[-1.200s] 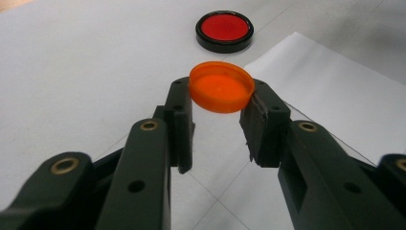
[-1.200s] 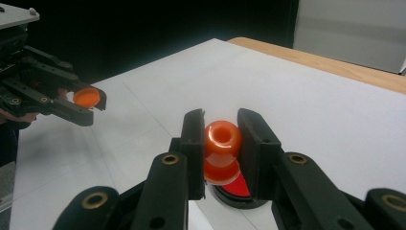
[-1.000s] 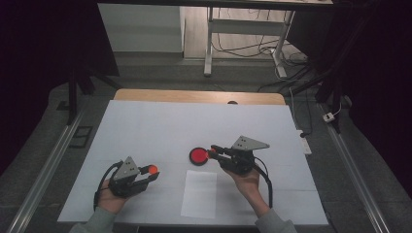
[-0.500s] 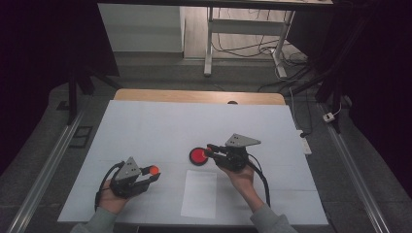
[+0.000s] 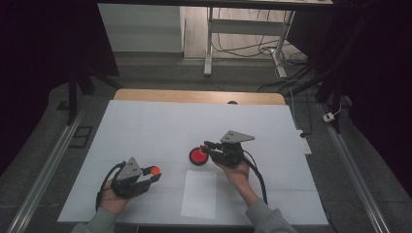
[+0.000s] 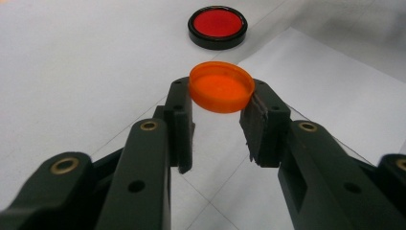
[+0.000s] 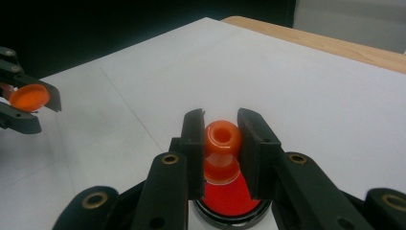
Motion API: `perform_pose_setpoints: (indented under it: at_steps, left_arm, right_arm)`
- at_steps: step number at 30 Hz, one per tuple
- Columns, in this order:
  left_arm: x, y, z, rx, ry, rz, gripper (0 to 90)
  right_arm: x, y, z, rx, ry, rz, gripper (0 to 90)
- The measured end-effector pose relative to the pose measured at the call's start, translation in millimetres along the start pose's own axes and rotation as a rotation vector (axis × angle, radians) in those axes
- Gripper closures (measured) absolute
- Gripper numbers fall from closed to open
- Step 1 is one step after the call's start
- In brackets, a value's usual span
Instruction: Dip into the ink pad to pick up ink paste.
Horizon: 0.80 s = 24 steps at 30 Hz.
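My left gripper [image 6: 222, 95] is shut on a flat orange cap [image 6: 221, 88], held by its rim just above the white table cover; in the high view the left gripper [image 5: 153, 174] and the orange cap [image 5: 155, 170] sit at the front left. My right gripper [image 7: 222, 125] is shut on a small orange piece [image 7: 221, 143] with a round hole in its top. That piece hangs over a red disc [image 7: 231, 200] with a black rim. In the high view the right gripper [image 5: 207, 147] reaches over the right edge of the red disc [image 5: 197, 156].
A white paper sheet [image 5: 200, 194] lies on the white table cover [image 5: 160, 126] near the front edge, between the two hands. A wooden table edge [image 5: 194, 96] runs along the back. The floor beyond holds a desk frame and cables.
My right gripper has shifted a little to the left and down with the orange piece, closer over the red disc. The left gripper and its cap have stayed put.
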<state>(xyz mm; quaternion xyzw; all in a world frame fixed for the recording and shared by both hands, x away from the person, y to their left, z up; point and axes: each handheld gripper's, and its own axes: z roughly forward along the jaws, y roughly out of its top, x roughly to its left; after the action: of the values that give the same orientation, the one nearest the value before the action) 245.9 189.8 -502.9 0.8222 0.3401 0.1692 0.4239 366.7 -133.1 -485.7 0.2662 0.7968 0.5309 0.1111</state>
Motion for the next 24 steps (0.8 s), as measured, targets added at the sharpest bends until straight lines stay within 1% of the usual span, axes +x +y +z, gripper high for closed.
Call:
perform_pose_setpoints:
  at_steps: [6, 12, 24]
  left_arm:
    - [-0.1, 0.0, 0.4, 0.000, -0.001, 0.000, 65.6]
    - [-0.5, 0.1, 0.9, 0.002, -0.003, 0.000, 65.6]
    - [-1.4, 0.2, 1.9, 0.006, -0.004, 0.001, 65.6]
  right_arm:
    - [-1.5, 0.2, 6.9, 0.000, -0.005, -0.002, 72.3]
    - [-3.5, -1.0, 11.7, 0.015, -0.008, -0.003, 72.3]
    - [-7.1, -8.0, 24.9, 0.063, -0.027, -0.012, 72.3]
